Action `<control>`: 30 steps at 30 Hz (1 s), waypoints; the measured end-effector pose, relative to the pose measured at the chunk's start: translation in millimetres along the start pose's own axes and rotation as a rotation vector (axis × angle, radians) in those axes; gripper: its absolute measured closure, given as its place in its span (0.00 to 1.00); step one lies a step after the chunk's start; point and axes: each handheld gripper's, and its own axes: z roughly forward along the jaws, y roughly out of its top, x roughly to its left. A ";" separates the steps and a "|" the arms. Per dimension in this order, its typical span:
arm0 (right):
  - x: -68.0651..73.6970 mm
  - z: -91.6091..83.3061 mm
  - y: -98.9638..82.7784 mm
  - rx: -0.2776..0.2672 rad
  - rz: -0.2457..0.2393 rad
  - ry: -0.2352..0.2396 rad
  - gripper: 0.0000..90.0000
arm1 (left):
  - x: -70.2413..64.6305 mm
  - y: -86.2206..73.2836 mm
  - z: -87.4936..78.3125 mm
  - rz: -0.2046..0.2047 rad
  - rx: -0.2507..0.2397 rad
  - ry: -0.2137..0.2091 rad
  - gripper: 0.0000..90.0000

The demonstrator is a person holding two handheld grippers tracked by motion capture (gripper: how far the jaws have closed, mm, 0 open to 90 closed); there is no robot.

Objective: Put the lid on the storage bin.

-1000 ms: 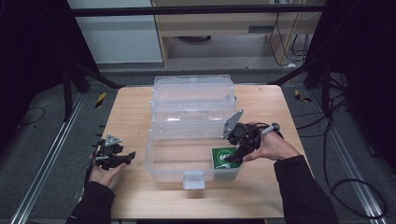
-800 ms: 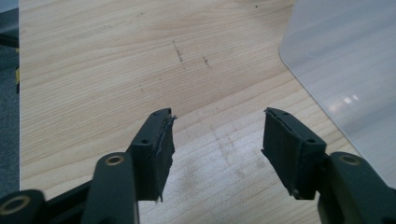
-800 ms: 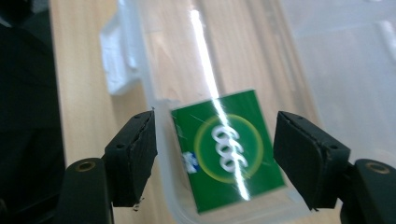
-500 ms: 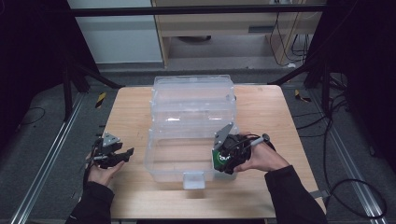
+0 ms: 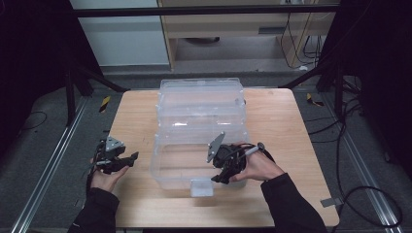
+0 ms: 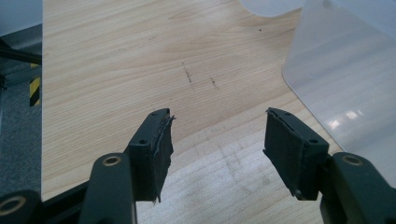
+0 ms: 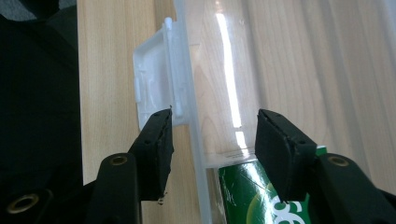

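R tool (image 5: 217,178), jaws closing astride the clear bin's (image 5: 194,104) thin near wall by its latch (image 7: 154,84), L tool (image 5: 131,158) apart: light, slick, bendy plastic, so grip rim.

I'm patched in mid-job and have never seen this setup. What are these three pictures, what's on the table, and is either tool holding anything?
No robot here: a person holds a two-jaw tool in each hand. The high view looks down on a wooden table with a clear plastic box, its lid folded back. The other two pictures come from cameras riding on the tools, looking along their black jaws.

The left gripper rests over bare wood beside the box, jaws apart, nothing between them. The right gripper is at the box's front wall, near the white latch. Its jaws have just been closing and straddle that wall, without visibly pressing on it. A green packet lies inside the box, just beneath them.
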 end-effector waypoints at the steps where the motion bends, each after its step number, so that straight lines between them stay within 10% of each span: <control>1: 0.7 1.5 0.8 0.007 0.003 0.005 0.53 | 0.2 0.3 -0.2 0.003 -0.006 -0.004 0.45; 22: 4.0 31.7 3.6 0.064 0.032 0.090 0.68 | -1.8 0.2 -2.9 0.017 -0.021 0.001 0.45; 30: 2.1 32.0 -8.9 -0.021 0.103 0.117 0.73 | -3.2 5.0 -4.7 0.036 -0.032 -0.020 0.46</control>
